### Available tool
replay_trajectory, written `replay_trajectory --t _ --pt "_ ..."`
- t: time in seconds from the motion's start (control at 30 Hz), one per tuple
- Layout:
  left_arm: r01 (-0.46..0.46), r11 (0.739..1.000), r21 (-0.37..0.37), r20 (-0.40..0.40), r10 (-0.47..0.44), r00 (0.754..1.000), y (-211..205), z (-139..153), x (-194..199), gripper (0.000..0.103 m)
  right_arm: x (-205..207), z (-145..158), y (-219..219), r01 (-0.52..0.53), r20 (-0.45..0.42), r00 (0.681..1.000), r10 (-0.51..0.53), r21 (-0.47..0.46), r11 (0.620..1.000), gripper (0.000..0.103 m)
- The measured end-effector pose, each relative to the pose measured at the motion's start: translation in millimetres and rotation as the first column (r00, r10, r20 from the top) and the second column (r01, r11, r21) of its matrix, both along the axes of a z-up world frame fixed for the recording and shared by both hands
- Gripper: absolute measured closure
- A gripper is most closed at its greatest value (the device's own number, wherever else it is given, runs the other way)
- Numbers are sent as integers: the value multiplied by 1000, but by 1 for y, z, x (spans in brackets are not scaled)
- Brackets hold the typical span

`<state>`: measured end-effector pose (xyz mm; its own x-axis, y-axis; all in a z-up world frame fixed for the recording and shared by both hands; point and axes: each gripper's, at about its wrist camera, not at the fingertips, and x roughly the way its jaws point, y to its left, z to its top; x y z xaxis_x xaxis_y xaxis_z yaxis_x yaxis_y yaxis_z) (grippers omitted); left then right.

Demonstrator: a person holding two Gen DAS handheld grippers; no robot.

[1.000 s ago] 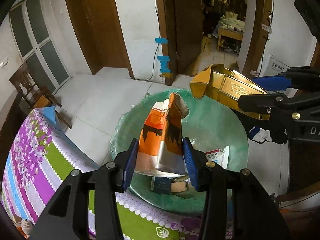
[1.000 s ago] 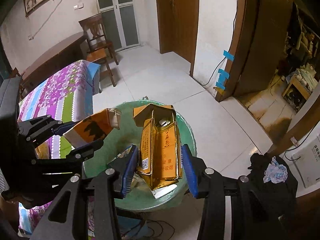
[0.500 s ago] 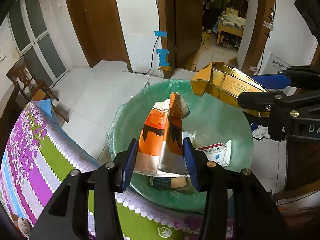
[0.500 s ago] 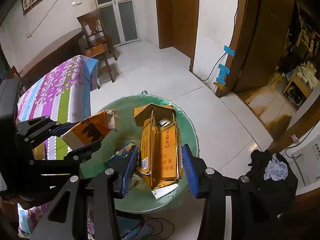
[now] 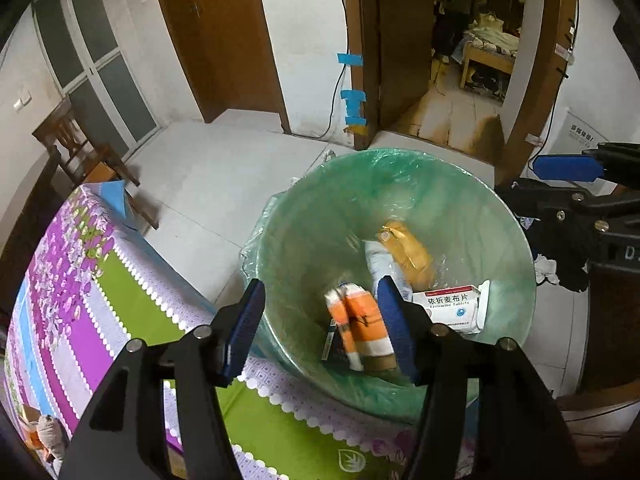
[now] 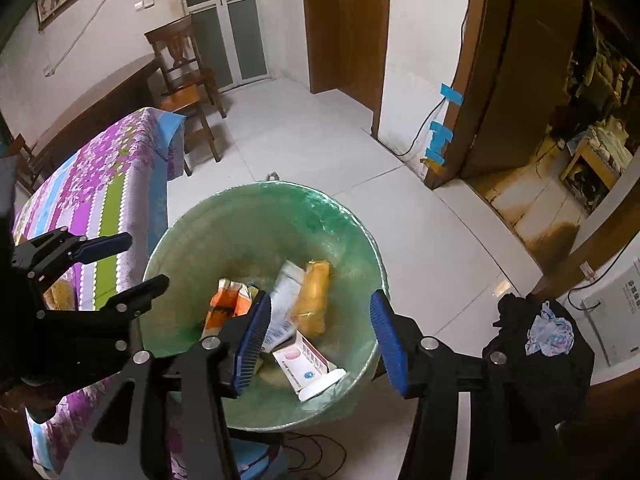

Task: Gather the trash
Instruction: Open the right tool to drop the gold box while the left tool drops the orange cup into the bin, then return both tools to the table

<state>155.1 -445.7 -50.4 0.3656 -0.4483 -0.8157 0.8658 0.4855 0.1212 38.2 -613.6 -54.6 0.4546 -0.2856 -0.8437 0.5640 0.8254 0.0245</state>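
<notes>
A white tiled floor (image 6: 304, 136) spread around the green-lined bin (image 5: 460, 192), which stood against the desk edge under a striped floral cloth (image 5: 80, 280). A wooden chair (image 6: 184, 76) sat at ten o'clock, an open doorway (image 5: 464, 52) at one o'clock, with bare floor between them. The left tongs (image 5: 320, 324) and right tongs (image 6: 316, 344) both hung over the bin, jaws just spread apart and released, nothing between them. The orange carton (image 5: 360, 324), yellow box (image 6: 314, 296) and a white tablet box (image 5: 452, 308) lay inside the bin.
</notes>
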Motion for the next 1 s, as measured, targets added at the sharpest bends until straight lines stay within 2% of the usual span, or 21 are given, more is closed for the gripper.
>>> replay_trajectory --t 0.37,0.53,0.67,0.73,0.8,0.93,1.0 --pt "-13 1000 4 70 13 997 4 3 -11 47 -10 -3 8 9 -8 1000 -9 -18 1000 49" --pt "-34 999 3 114 33 993 7 6 -14 40 -13 -5 13 8 -3 1000 -8 -19 1000 49" --pt "-29 1000 -7 147 29 989 13 10 -24 40 -16 -5 17 5 2 1000 -5 -35 999 49" --pt "-30 999 -11 156 31 987 15 11 -26 38 -18 -6 19 12 16 1000 -12 -33 999 47" --pt "-33 999 -19 167 36 985 18 10 -29 33 -21 -6 20 31 34 999 -30 -43 999 38" --pt "-41 998 -37 169 47 984 25 10 -34 31 -28 -6 25 39 63 997 -35 -63 997 34" --pt "-45 998 -46 179 53 982 28 10 -37 27 -33 -6 30 51 86 995 -44 -74 996 31"
